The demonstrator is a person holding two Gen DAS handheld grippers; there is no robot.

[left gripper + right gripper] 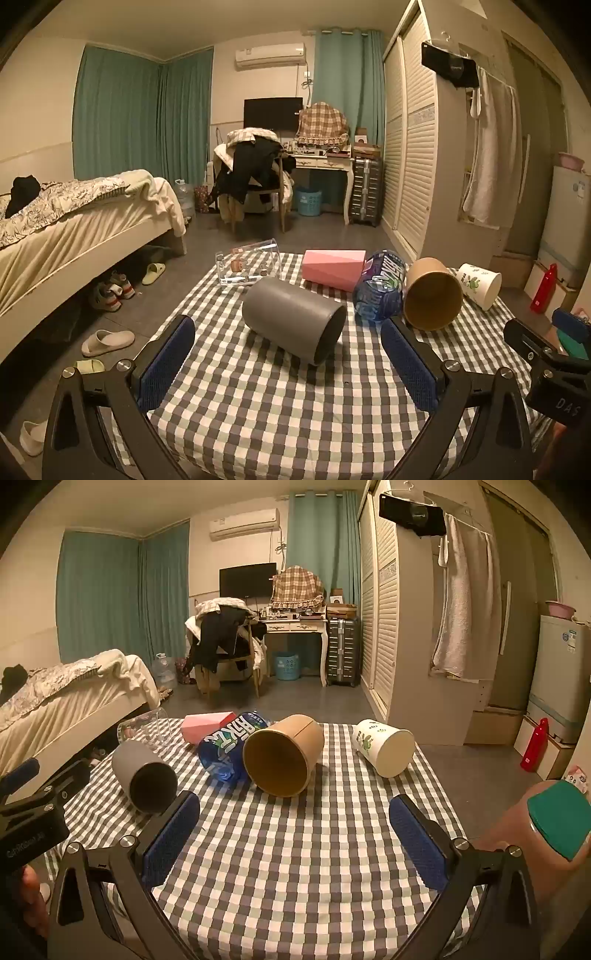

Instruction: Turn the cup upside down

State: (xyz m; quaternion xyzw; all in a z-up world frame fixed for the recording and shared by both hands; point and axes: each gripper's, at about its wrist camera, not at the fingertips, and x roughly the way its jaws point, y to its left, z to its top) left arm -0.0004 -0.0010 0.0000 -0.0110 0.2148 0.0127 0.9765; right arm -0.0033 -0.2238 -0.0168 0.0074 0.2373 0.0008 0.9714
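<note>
Several cups lie on their sides on the checkered table (295, 406): a grey cup (293, 319) with its mouth toward me, a brown paper cup (432, 295), a white printed cup (478, 284), a blue patterned cup (380, 288), a pink faceted cup (332, 267) and a clear glass mug (251, 267). My left gripper (288, 363) is open and empty, just short of the grey cup. My right gripper (291, 832) is open and empty, short of the brown cup (282, 755). The grey cup (144, 775) lies to its left, the white cup (384, 746) to its right.
A jar with a teal lid (557, 823) stands at the table's near right corner. The left gripper's body (33, 812) shows at the left of the right wrist view. A bed (74, 229), slippers (107, 341) and a wardrobe (413, 147) surround the table.
</note>
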